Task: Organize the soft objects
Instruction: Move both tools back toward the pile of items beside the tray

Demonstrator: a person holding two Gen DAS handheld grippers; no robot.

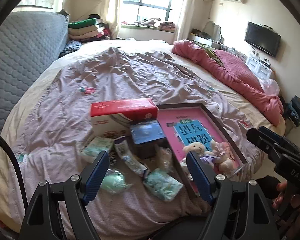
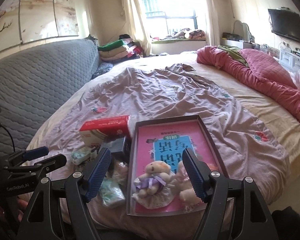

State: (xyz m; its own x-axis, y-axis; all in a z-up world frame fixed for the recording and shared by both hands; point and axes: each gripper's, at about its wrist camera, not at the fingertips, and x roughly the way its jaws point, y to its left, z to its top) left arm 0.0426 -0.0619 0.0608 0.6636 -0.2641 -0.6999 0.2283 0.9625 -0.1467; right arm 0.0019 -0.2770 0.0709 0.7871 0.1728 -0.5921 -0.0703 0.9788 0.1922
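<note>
Sorting under way: two plush dolls (image 2: pixel 156 180) lie in the tray (image 2: pixel 208 138), right of the soft packets (image 1: pixel 163 184) loose on the bed (image 1: pixel 130 76). Left claw (image 1: pixel 148 172) and right claw (image 2: pixel 148 172) hover spread, empty. Next, likely: pinch a packet.

Home bedroom: bed (image 1: pixel 130 76), wall TV (image 1: pixel 263 39), curtained window (image 1: pixel 150 2)

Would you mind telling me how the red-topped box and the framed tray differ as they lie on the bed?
The red-topped box is closed and tall; the framed tray is open and shallow. The box bears nothing; the tray holds plush dolls on a pink book. The box is red and white; the tray is dark-rimmed. Both rest on the lilac quilt.
</note>
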